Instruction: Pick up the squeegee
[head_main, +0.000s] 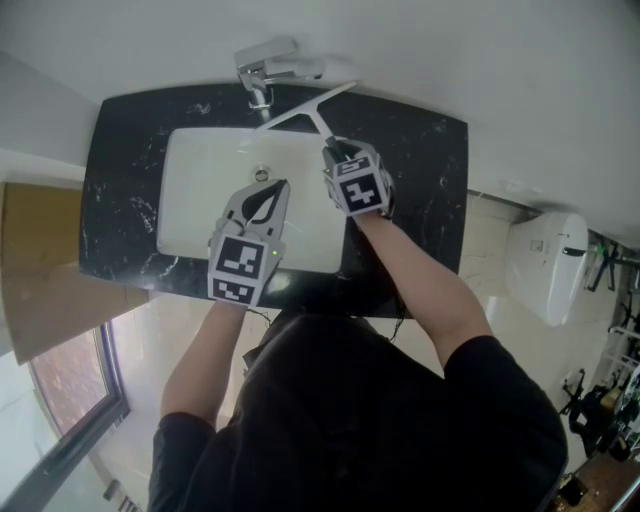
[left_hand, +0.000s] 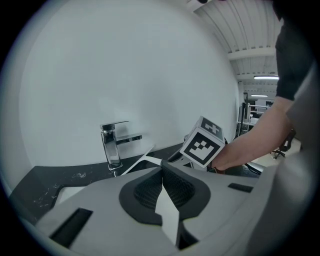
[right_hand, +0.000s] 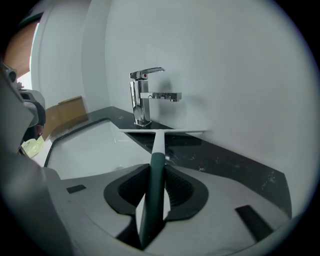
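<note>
The squeegee lies on the black countertop at the sink's back right, its white blade next to the faucet. Its dark green handle runs back between the pads of my right gripper, which is shut on it. In the right gripper view the squeegee points straight ahead out of the right gripper. My left gripper hovers over the white basin, shut and empty. From the left gripper I see the squeegee's blade and the right gripper's marker cube.
The faucet stands at the back of the basin against a white wall. The black marble top surrounds the sink. A brown board lies left of the counter, and a white fixture sits to the right.
</note>
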